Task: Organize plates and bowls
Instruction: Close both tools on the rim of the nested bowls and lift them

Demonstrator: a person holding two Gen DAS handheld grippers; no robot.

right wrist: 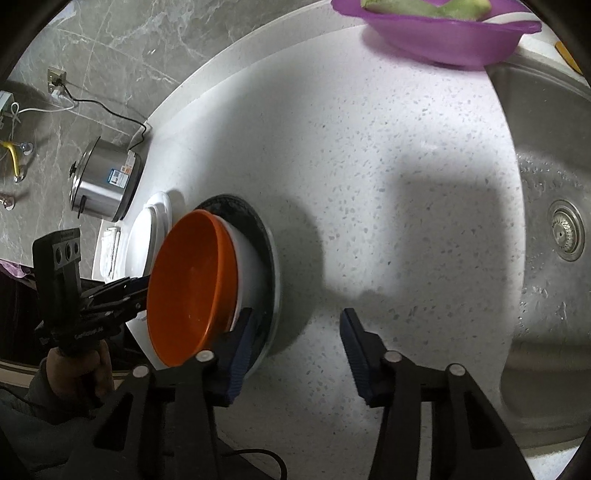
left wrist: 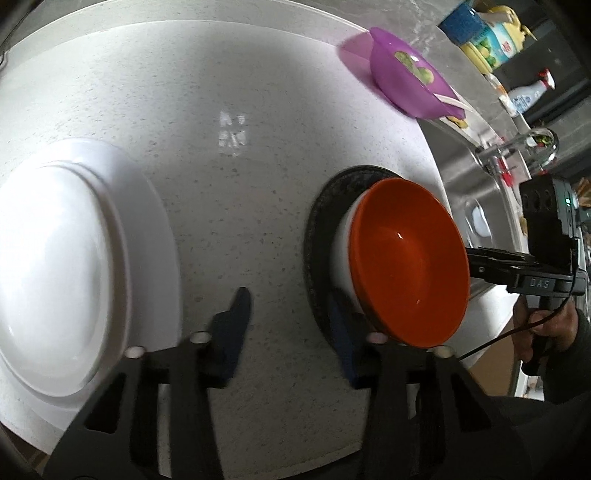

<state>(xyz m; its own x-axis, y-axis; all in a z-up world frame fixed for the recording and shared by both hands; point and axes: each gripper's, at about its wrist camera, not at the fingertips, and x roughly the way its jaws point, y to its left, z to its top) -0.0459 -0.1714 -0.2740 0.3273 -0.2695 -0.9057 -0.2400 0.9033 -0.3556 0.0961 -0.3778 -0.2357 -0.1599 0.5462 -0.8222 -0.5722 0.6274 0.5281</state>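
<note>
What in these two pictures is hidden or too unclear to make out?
- Black plate, both views: the orange bowl and a white bowl cover its middle.
- White plate, left wrist view: cut off by the frame edge.
- Purple bowl, right wrist view: top cropped, contents unclear.
- Bottle labels, left wrist view: too small.

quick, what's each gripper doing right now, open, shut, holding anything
Left gripper: open, holding nothing, beside the orange bowl.
Right gripper: open, holding nothing, one finger by the dark plate.

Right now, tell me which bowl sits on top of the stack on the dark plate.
The orange bowl: it nests inside the white bowl on the dark plate. The purple bowl stands apart by the sink.
</note>
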